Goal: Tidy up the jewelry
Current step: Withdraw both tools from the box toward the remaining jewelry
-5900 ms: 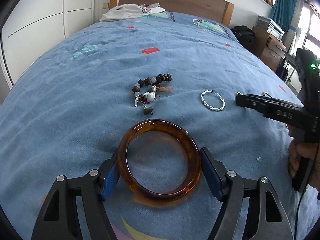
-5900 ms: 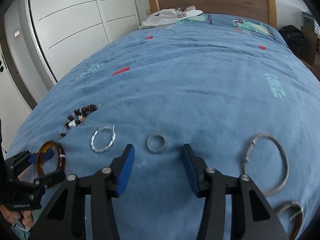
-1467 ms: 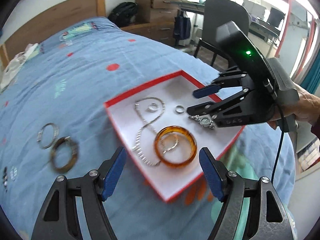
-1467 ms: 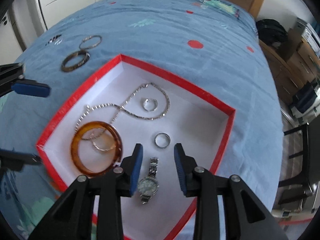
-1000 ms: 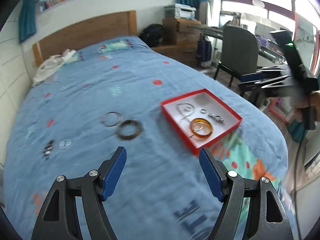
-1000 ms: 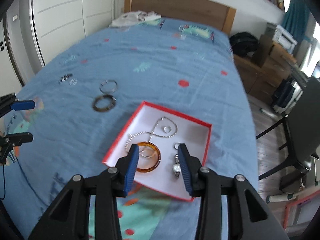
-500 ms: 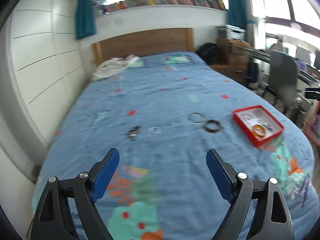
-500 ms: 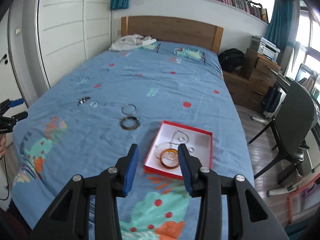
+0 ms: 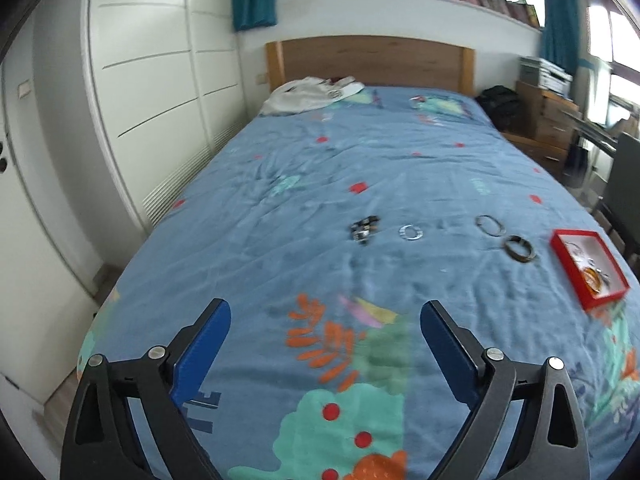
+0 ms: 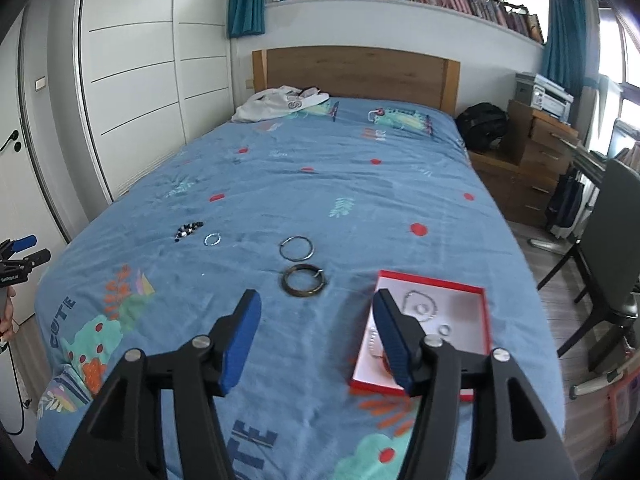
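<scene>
Loose jewelry, four pieces, on the blue bedspread, in a rough row across its middle, well clear of both grippers.

Item 1: beaded bracelet, dark beads, one; likely floppy and light; best pinched across the bunched beads.
Item 2: small silver twisted ring-bracelet, one; just beside the beads; stiff, thin, probably slippery; take it across the rim.
Item 3: thin metal bangle, one; rigid, low-lying, apt to slide on fabric; grip one side of the hoop.
Item 4: dark bangle, one; nearest the box, just below item 3; stiff, thicker, easier to catch.

Red box, one, white inside, at the bed's right edge; holds a chain, small rings and an amber bangle partly hidden behind a finger; exact count cannot be told.

Left gripper: jaws opening, nearly full spread, nothing between them.
Right gripper: jaws opening, about halfway, empty; only bedspread shows between them.
</scene>
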